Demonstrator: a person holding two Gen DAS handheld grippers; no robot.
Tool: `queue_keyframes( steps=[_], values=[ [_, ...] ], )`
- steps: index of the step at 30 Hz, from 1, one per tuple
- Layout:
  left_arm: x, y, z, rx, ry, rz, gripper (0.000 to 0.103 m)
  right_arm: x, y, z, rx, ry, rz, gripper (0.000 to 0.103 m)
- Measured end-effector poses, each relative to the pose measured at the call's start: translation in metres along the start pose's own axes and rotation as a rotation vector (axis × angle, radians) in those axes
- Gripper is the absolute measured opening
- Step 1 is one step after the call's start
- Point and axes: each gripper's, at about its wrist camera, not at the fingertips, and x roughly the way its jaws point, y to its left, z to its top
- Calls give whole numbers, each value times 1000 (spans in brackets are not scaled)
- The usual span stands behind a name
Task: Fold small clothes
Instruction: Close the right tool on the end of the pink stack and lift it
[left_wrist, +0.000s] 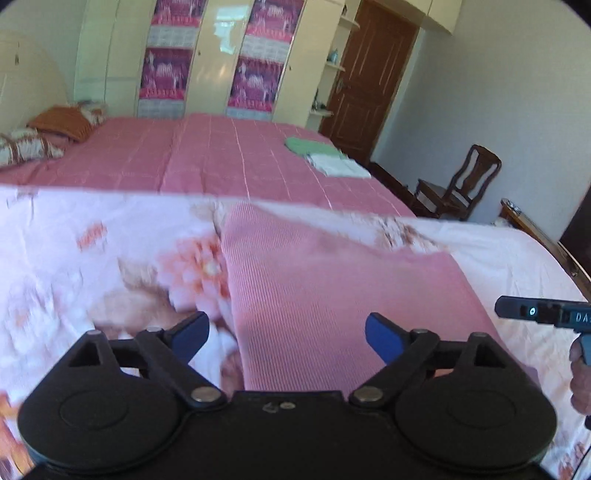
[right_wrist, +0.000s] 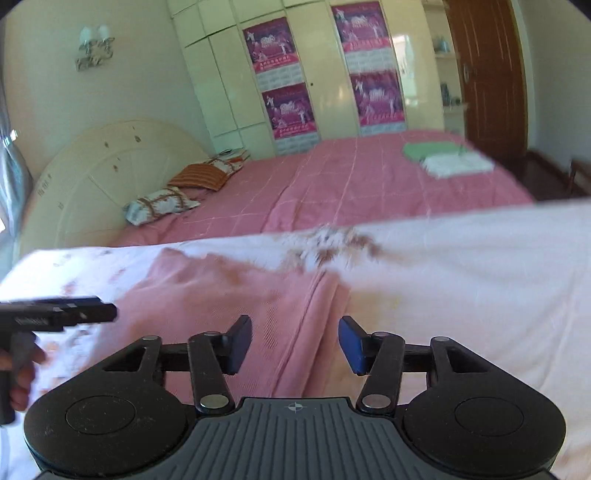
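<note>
A pink ribbed garment (left_wrist: 325, 295) lies on a white floral cloth (left_wrist: 92, 258) that covers the near surface. My left gripper (left_wrist: 287, 334) is open and empty just above the garment's near left part. My right gripper (right_wrist: 294, 341) is open and empty over the garment's right folded edge (right_wrist: 314, 314). The garment also shows in the right wrist view (right_wrist: 221, 295). The right tool's body (left_wrist: 543, 314) shows at the right edge of the left wrist view. The left tool's body (right_wrist: 55, 314) shows at the left edge of the right wrist view.
Behind the cloth is a bed with a pink checked cover (left_wrist: 221, 158). On its far right lie a folded green piece (left_wrist: 310, 146) and a folded white piece (left_wrist: 338, 166). Pillows (left_wrist: 59, 129) sit at the headboard end. A wooden chair (left_wrist: 458, 184) stands by the wall.
</note>
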Motion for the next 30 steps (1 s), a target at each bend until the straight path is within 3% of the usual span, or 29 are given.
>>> queue_keyframes(
  steps=[2, 4, 7, 8, 9, 11, 16, 21, 23, 25, 26, 28, 30],
  values=[
    [12, -2, -11, 30, 42, 59, 96, 2, 3, -16, -17, 47, -2, 52],
    [6, 5, -11, -39, 52, 49, 93, 18, -3, -29, 8, 143, -71, 52],
    [-15, 7, -10, -33, 30, 32, 92, -7, -14, -22, 156, 67, -43, 53],
    [-16, 11, -11, -47, 46, 9, 91, -16, -19, -20, 195, 41, -11, 54],
    [-16, 15, -13, -76, 65, -18, 87, -21, -29, -19, 254, 51, 40, 63],
    [-12, 26, -17, -154, 100, -67, 85, -17, -46, -20, 363, 115, 143, 64],
    [5, 41, -17, -279, 138, -162, 85, 3, -58, -28, 400, 188, 222, 63],
    [23, 29, -1, -230, 191, -144, 83, 27, -48, -15, 372, 241, 273, 63],
    [30, 20, 5, -210, 216, -170, 70, 34, -47, -12, 368, 253, 285, 63],
    [36, 13, 9, -176, 236, -153, 67, 39, -44, -9, 354, 262, 294, 62],
    [37, 10, 9, -156, 241, -141, 66, 40, -44, -7, 334, 267, 295, 61],
    [36, 1, 10, -119, 241, -109, 65, 35, -43, -9, 275, 273, 262, 43],
    [38, -12, 10, -77, 233, -53, 65, 33, -45, -14, 259, 264, 267, 42]
  ],
)
